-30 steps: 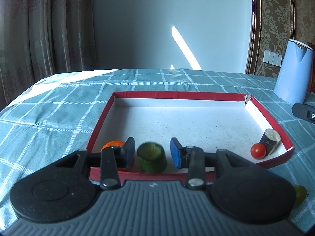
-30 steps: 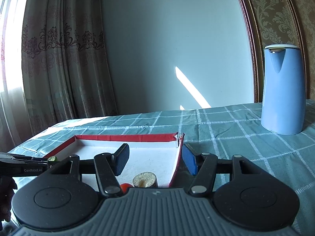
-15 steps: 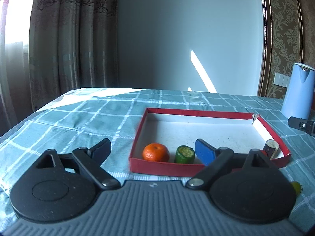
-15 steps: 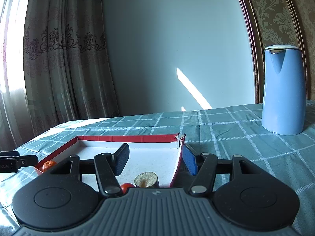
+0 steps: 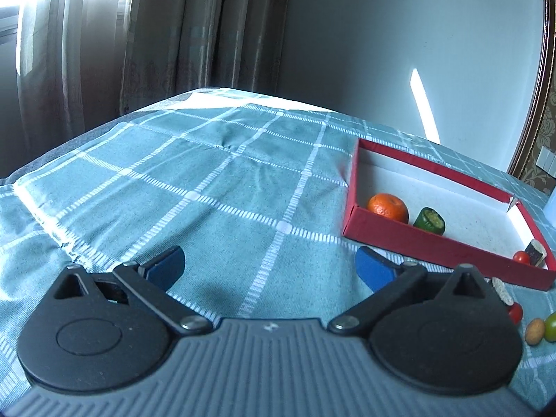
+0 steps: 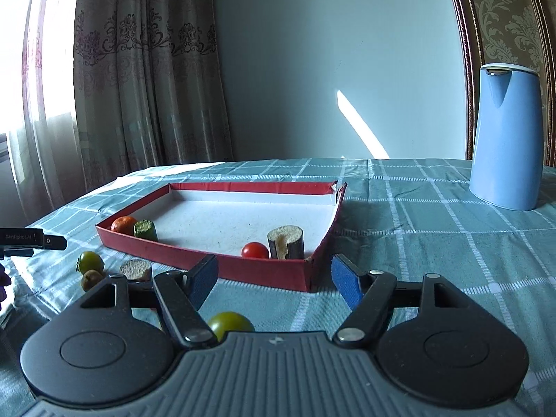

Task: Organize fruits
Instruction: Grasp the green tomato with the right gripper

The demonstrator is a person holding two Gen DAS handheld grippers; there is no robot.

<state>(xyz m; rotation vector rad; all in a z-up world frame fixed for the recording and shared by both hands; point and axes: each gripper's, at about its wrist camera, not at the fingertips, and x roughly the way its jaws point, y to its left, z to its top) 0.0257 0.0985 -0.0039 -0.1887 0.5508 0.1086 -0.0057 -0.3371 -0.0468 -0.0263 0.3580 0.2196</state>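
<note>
Left wrist view: the left gripper point(image 5: 269, 268) hangs over bare checked tablecloth point(image 5: 194, 187), and its jaws have just been opening; they stand fully spread with nothing between them. The red tray point(image 5: 448, 249) lies off to its right side, with an orange point(image 5: 387, 207) and a green cut piece point(image 5: 429, 220) at the near left corner, and a small tomato point(image 5: 521, 257) with a dark cut piece point(image 5: 535, 252) at the near right corner. Some small fruits lie on the cloth outside the near edge.

Right wrist view: the right gripper point(image 6: 274, 279) is before the tray's near right corner, jaws also just opening, partly spread and holding nothing. A green-yellow round fruit point(image 6: 230, 324) lies on the cloth close under it, toward the left finger. More loose fruits point(image 6: 91, 261) lie near the tray's near left edge. A blue kettle point(image 6: 506, 139) stands well apart.

I judge the next step is picking this round fruit. It can roll, so centre the jaws over it, come down low, and close slowly.
</note>
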